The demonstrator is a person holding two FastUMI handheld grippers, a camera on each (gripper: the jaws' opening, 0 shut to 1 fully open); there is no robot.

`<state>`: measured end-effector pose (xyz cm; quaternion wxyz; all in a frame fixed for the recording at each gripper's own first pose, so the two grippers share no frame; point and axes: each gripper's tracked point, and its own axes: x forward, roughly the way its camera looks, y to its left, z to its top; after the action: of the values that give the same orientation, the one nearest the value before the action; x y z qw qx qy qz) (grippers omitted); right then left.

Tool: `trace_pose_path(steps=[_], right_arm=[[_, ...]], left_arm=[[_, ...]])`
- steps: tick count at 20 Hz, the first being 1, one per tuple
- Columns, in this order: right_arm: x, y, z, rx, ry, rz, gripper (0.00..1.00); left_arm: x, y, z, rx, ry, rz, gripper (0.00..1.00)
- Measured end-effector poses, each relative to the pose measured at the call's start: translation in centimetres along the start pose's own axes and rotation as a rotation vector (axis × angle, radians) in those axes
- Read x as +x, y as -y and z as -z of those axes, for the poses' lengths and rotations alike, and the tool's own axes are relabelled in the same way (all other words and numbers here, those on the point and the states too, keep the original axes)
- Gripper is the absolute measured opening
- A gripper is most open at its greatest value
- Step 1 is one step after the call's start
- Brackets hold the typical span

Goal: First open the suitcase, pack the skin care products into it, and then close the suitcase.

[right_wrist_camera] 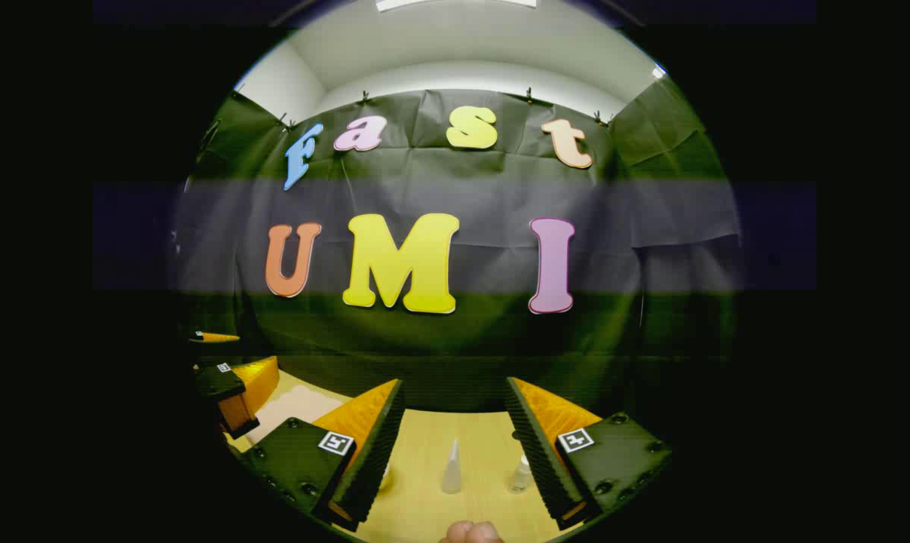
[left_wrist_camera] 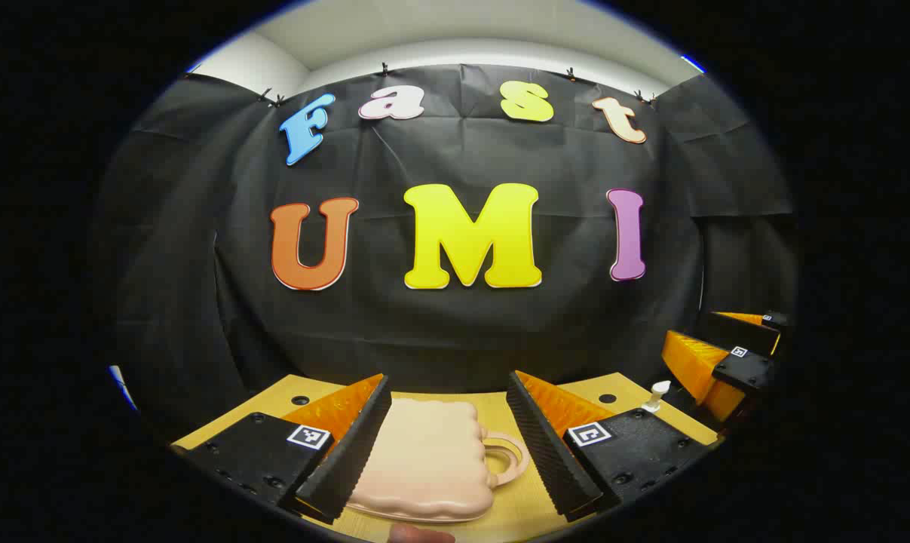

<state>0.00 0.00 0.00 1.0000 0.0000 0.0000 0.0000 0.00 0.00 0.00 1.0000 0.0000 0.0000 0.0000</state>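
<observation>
On the wooden counter [left_wrist_camera: 500, 407], a pale pink suitcase [left_wrist_camera: 424, 460] lies flat and closed, its handle [left_wrist_camera: 509, 456] pointing toward the counter's right edge. The left gripper [left_wrist_camera: 448, 445] hovers above it with jaws spread wide, one finger on each side of the case, neither touching. Near the counter's right edge stands a small white-capped bottle [left_wrist_camera: 658, 395], just beside the right gripper [left_wrist_camera: 726, 362]. In the right gripper view, the right gripper [right_wrist_camera: 455, 452] is also wide open, holding nothing, with a slim pointed tube [right_wrist_camera: 452, 467] and a small clear bottle [right_wrist_camera: 522, 475] standing upright on the counter between its fingers.
</observation>
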Motion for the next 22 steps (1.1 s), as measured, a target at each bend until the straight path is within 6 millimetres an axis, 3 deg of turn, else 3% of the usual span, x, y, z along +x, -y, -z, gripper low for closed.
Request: trace_pose_path(steps=[5,12,17,22], right_arm=[[0.5,-1.3,-0.5,0.002,0.005,-0.01,0.79],[0.8,-2.6,-0.6,0.002,0.005,-0.035,0.8],[1.2,-1.3,0.4,0.008,-0.021,-0.045,0.8],[0.5,2.6,2.8,-0.045,-0.057,-0.002,0.8]], left_arm=[[0.1,-2.0,-0.3,0.022,0.007,-0.025,0.98],[-0.1,-2.7,-1.1,0.047,0.026,-0.042,0.98],[0.2,-1.1,-0.1,0.014,0.004,-0.01,0.98],[0.7,2.2,2.6,0.048,-0.035,0.068,0.98]])
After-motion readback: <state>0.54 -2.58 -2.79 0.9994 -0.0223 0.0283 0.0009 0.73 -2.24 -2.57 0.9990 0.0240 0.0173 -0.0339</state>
